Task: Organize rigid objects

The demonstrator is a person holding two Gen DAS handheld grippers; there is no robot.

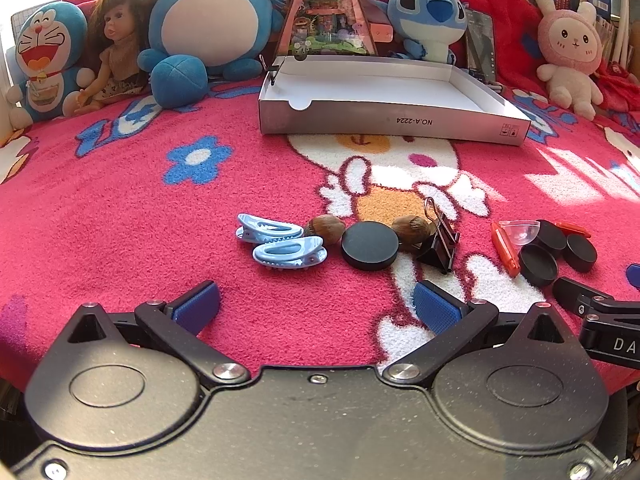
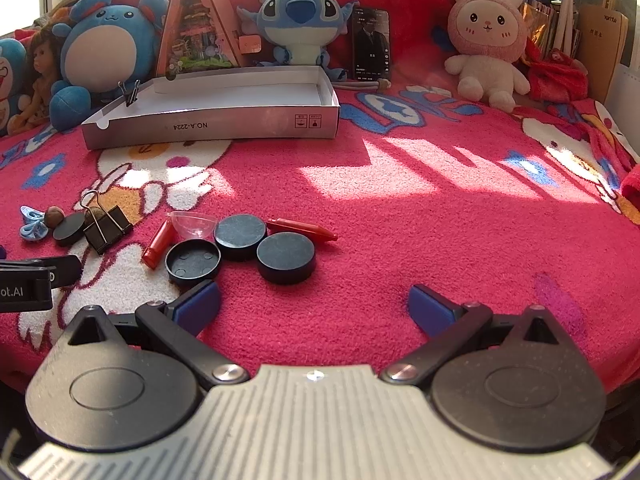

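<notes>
Small hard items lie scattered on a pink blanket. In the left wrist view, two light-blue hair clips (image 1: 280, 242), two nuts (image 1: 326, 229), a black disc (image 1: 370, 245) and a black binder clip (image 1: 439, 246) lie just ahead of my open left gripper (image 1: 316, 307). In the right wrist view, three black discs (image 2: 286, 257), two red crayon-like sticks (image 2: 159, 245) and a clear half-dome (image 2: 192, 224) sit ahead and left of my open right gripper (image 2: 314, 306). A shallow white cardboard box (image 2: 212, 122) stands farther back, with a binder clip (image 2: 130, 92) on its rim.
Plush toys (image 1: 208, 28), a doll (image 1: 116, 48), a triangular toy house (image 1: 330, 12) and a pink rabbit (image 2: 486, 40) line the back edge. A phone (image 2: 371, 44) leans behind the box. Sunlit blanket stretches to the right (image 2: 440, 184).
</notes>
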